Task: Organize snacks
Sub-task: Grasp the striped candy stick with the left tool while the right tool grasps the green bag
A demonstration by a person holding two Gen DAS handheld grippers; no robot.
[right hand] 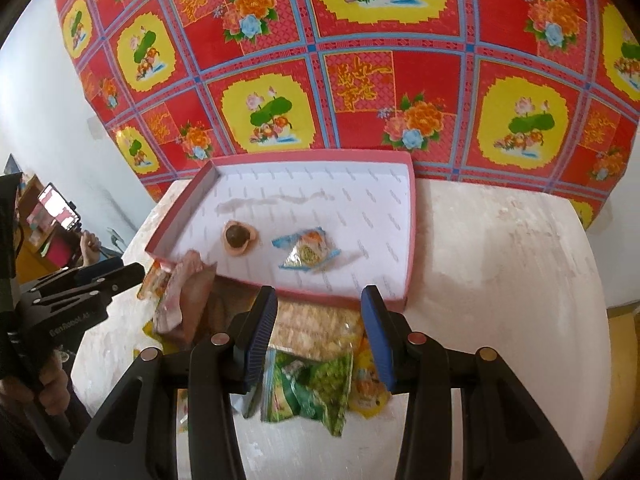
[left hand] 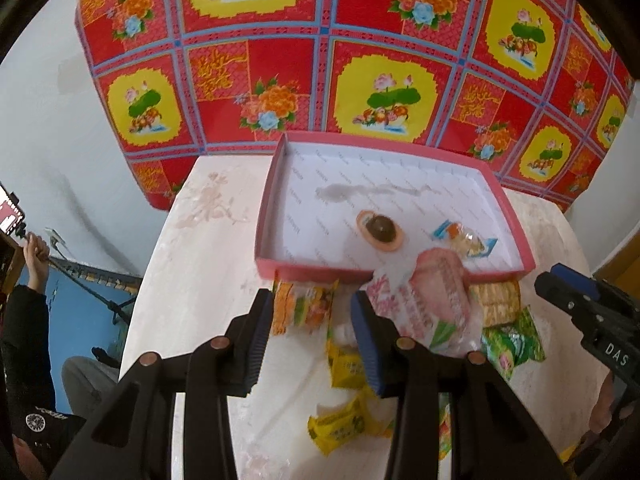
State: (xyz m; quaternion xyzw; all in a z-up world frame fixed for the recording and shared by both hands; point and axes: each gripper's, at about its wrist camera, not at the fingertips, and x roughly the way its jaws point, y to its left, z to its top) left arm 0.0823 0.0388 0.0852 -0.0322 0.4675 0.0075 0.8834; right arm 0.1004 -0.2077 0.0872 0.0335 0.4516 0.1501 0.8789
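A pink-rimmed white tray [left hand: 316, 269] [right hand: 344, 300] lies at the back of the table. In it are a brown sweet in an orange wrapper [left hand: 380, 229] [right hand: 239, 236] and a blue-edged clear packet [left hand: 466, 240] [right hand: 306, 250]. A pink and white snack bag [left hand: 430, 300] [right hand: 184, 292] leans on the tray's front rim. My left gripper [left hand: 312, 320] is open over loose snacks, the pink bag beside its right finger. My right gripper [right hand: 318, 328] is open above a green packet [right hand: 312, 392] and a cracker pack [right hand: 316, 328].
Yellow packets [left hand: 344, 424] and an orange-green packet [left hand: 304, 304] lie on the white table [left hand: 192, 280]. A red patterned cloth [left hand: 320, 40] hangs behind. A person holding a phone on a stick [right hand: 60, 208] stands at the left.
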